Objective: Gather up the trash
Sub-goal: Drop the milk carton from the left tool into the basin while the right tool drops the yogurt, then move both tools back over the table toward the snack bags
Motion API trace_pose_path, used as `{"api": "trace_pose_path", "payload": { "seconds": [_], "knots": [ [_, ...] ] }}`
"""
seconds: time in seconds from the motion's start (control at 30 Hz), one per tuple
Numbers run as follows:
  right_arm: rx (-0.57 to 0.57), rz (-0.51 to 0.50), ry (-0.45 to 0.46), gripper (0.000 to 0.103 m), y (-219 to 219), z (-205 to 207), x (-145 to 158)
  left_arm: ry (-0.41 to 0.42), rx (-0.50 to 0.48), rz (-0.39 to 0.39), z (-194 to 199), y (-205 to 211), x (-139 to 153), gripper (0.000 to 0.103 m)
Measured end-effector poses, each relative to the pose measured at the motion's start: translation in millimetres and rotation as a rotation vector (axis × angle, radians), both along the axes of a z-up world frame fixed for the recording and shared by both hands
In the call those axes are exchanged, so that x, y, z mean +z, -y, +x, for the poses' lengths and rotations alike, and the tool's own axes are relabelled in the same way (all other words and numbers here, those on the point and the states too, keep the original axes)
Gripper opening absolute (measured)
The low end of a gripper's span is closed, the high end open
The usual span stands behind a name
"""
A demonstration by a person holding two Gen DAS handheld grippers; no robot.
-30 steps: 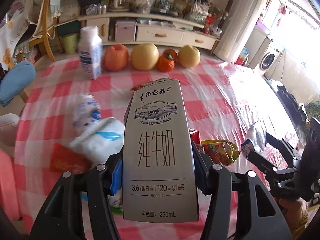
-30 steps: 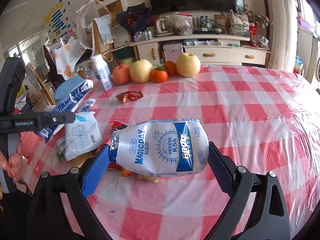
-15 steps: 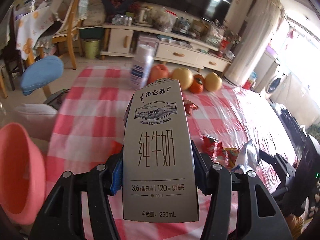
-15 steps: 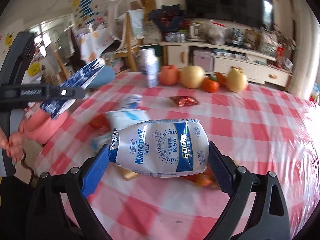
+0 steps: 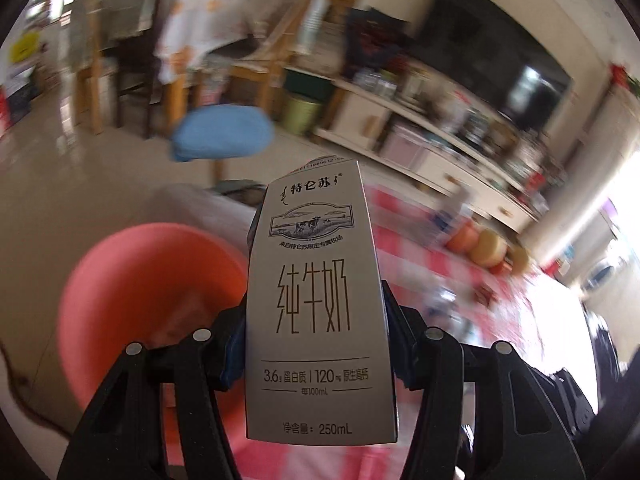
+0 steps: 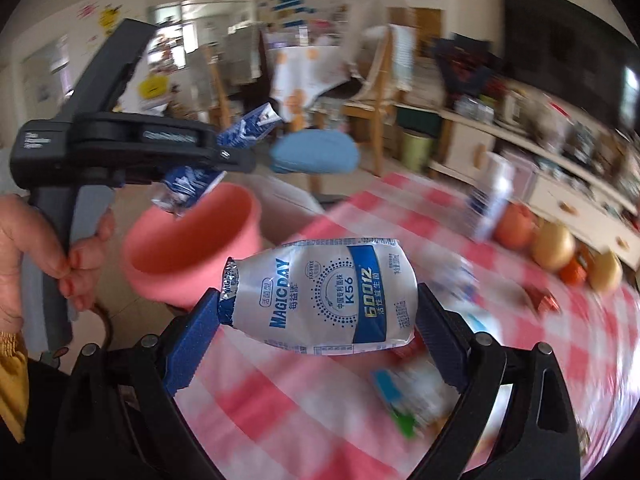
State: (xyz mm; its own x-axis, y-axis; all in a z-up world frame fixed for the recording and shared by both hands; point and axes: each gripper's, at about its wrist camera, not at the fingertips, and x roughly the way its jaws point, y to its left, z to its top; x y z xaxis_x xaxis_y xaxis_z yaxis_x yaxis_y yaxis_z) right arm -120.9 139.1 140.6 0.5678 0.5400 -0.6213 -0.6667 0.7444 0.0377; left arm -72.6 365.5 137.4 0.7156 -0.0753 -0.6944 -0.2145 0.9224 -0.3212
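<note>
left gripper [image 5: 316, 344] clamped on the milk carton [image 5: 316, 312], right gripper [image 6: 316, 332] squeezing the yogurt pouch [image 6: 320, 300] — both beside the pink bin [image 6: 192, 248]. best centre each over the rim before letting go.

the left wrist view looks forward and downward along its gripper from close above the pink bin [image 5: 132, 292], which fills the lower left; the checked table [image 5: 416, 248] runs off to the right of the bin and the room is blurred beyond it. the right wrist view sits farther from the pink bin [image 6: 192, 256], over the checked table [image 6: 304, 396], facing the bin at left centre with the left gripper [image 6: 240, 158] seen side-on above it. both views share the bin, the blue chair [image 5: 222, 132] behind it and the table's fruit [image 6: 554, 246].
</note>
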Motion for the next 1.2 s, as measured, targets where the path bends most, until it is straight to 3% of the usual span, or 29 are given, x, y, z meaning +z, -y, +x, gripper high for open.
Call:
{"api": "trace_pose_path", "payload": {
  "seconds": [0.13, 0.4, 0.53, 0.63, 0.83, 1.03, 1.2],
  "knots": [
    [0.086, -0.004, 0.005, 0.094, -54.0, 5.0, 2.4, -0.046, 0.129, -0.030, -4.3, -53.7, -16.2, 0.058],
    [0.174, -0.089, 0.049, 0.094, -146.4, 16.1, -13.1, -0.131, 0.266, -0.079, -13.4, -110.4, -49.7, 0.058],
    [0.144, -0.142, 0.049, 0.095, -166.1, 23.8, -33.0, -0.146, 0.316, -0.076, -15.6, -121.2, -54.7, 0.076],
    [0.124, -0.082, -0.007, 0.097, -158.7, 28.9, -39.6, -0.153, 0.335, -0.045, -16.0, -120.6, -52.6, 0.087],
    [0.051, 0.008, -0.052, 0.098, -128.8, 30.0, -31.5, -0.132, 0.345, -0.022, -15.0, -111.9, -42.2, 0.089],
    [-0.003, -0.001, -0.008, 0.098, -96.6, 12.4, -23.8, 0.005, 0.274, -0.039, -16.4, -89.7, -24.3, 0.089],
    [-0.057, -0.001, 0.037, 0.098, -59.7, -2.9, -16.7, 0.141, 0.188, 0.002, -12.5, -54.8, -3.0, 0.095]
  ]
}}
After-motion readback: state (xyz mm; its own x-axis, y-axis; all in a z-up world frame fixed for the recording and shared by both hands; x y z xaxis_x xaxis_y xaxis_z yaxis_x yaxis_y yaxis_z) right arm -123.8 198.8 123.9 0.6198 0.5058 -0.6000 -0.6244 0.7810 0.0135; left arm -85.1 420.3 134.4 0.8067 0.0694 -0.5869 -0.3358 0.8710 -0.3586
